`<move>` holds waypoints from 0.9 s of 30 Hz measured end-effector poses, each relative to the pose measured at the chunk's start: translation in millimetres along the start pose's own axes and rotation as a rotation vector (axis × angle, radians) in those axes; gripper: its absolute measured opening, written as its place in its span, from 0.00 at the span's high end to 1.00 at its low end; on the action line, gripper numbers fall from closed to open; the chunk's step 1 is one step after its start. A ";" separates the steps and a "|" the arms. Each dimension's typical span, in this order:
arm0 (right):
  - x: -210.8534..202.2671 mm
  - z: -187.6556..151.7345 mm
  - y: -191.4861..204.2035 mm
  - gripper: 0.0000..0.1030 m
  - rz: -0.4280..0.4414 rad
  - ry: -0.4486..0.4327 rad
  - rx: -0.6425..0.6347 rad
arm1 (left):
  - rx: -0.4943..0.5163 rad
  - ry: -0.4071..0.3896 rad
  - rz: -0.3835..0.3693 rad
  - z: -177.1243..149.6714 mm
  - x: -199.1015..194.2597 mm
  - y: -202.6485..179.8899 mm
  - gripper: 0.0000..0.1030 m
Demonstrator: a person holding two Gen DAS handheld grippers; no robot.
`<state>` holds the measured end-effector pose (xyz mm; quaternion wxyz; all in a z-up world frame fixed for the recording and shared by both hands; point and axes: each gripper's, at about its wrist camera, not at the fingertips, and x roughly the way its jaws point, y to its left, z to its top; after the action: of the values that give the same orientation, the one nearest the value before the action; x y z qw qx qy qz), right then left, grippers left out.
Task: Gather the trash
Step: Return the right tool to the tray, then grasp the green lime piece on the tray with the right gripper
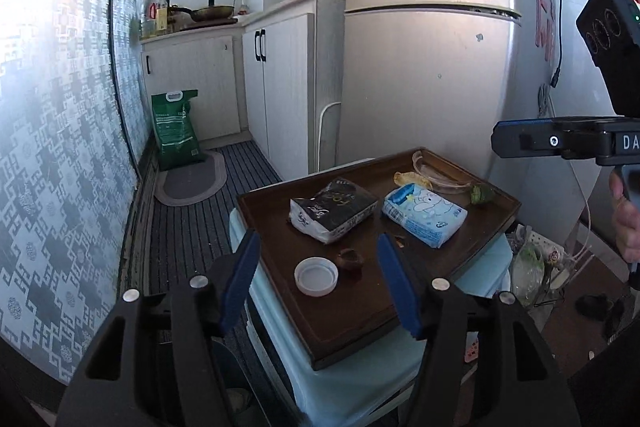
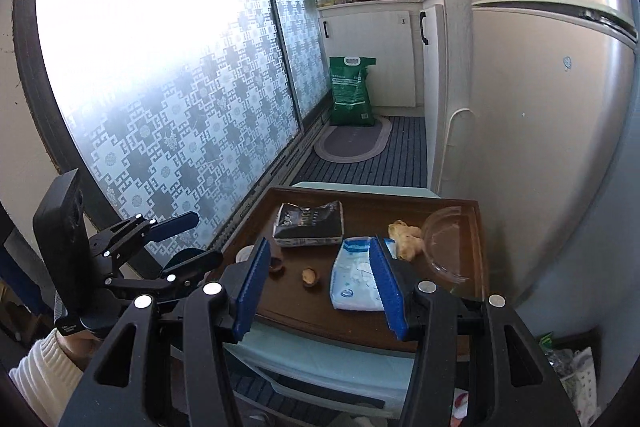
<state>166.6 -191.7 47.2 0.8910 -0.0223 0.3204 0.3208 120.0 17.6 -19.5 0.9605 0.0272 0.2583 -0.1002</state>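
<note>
Above a brown tray [image 1: 404,315] of trash, left gripper [image 1: 316,279] and right gripper [image 2: 318,281] hover with jaws apart, holding nothing. Nothing seems collected yet. A white lid [image 1: 316,275] lies nearest the left; next, lower and close on it

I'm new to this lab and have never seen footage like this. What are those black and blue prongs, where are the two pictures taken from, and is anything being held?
A person carries two hand-held grippers, each with a camera looking along its blue-padded fingers. One picture is from the left gripper, the other from the right gripper. Both are open and hold nothing. Below them is a dark brown wooden tray on a pale blue stool. On the tray lie a black tissue pack, a light blue tissue pack, a white round plastic lid, a clear plastic container, a yellowish peel and brown nutshells.
</note>
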 end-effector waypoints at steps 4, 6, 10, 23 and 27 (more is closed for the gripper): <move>-0.2 -5.2 -8.8 0.50 -0.009 0.004 0.010 | 0.019 0.045 -0.004 1.9 15.8 -11.3 0.43; -0.3 -8.6 -13.5 0.50 -0.008 0.007 0.015 | 0.033 0.066 0.001 2.9 24.7 -18.3 0.44; 0.8 -15.0 -22.4 0.50 -0.008 0.021 0.017 | 0.052 0.097 -0.006 5.0 38.1 -32.0 0.48; -5.4 -22.7 -39.4 0.50 -0.029 0.026 0.029 | 0.031 0.183 0.017 4.8 64.4 -35.9 0.53; -7.7 -21.1 -42.7 0.51 -0.040 0.022 0.027 | 0.031 0.205 0.029 4.1 70.2 -36.7 0.53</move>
<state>175.3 -235.1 27.9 0.8938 -0.0204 0.3342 0.2983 173.8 -31.3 -51.2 0.9299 0.0559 0.3531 -0.0870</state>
